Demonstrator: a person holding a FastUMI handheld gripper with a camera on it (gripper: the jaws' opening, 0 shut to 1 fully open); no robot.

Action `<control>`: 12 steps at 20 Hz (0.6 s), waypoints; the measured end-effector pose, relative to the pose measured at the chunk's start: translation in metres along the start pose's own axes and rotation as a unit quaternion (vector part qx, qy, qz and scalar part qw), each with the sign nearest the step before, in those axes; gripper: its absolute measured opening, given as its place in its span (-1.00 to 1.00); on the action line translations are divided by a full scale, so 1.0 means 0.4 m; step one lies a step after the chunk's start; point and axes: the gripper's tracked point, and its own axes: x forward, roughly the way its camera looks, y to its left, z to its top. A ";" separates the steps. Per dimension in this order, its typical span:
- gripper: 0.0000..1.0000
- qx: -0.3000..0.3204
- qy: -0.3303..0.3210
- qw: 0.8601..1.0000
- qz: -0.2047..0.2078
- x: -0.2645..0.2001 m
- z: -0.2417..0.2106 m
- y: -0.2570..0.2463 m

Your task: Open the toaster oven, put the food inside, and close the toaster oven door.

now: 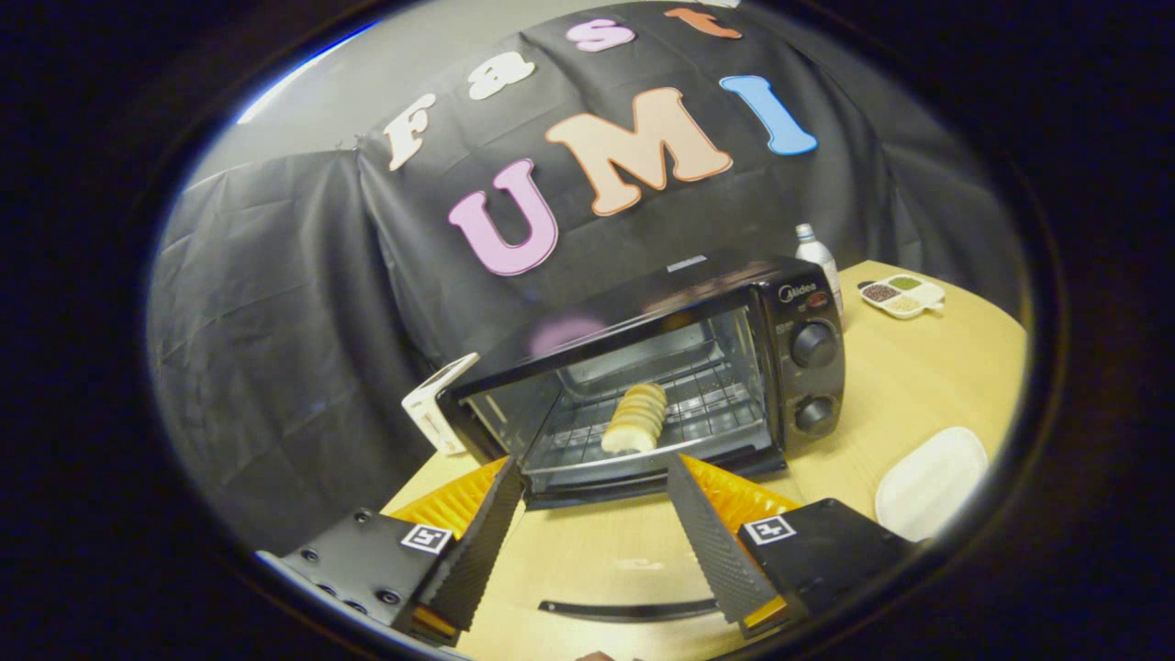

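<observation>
The gripper view rides on the gripper point(595, 477), above the wooden table point(918, 386), and looks forward and slightly down along its spread fingers, near the open front of the toaster oven point(679, 367), tilted sideways.

Toaster oven point(698, 367): black, on desk, door down and open.
Food point(635, 418): pale sliced bread roll, lying on wire rack inside oven, beyond fingers.
</observation>
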 end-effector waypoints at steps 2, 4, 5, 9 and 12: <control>0.98 -0.009 0.002 1.000 0.007 -0.053 -0.022 0.002; 0.98 -0.006 0.010 1.000 0.013 -0.104 -0.057 0.001; 0.98 -0.004 0.017 1.000 0.014 -0.125 -0.077 -0.006; 0.98 0.008 0.045 0.999 0.015 -0.189 -0.146 -0.028; 0.98 0.013 0.075 0.997 0.006 -0.209 -0.202 -0.053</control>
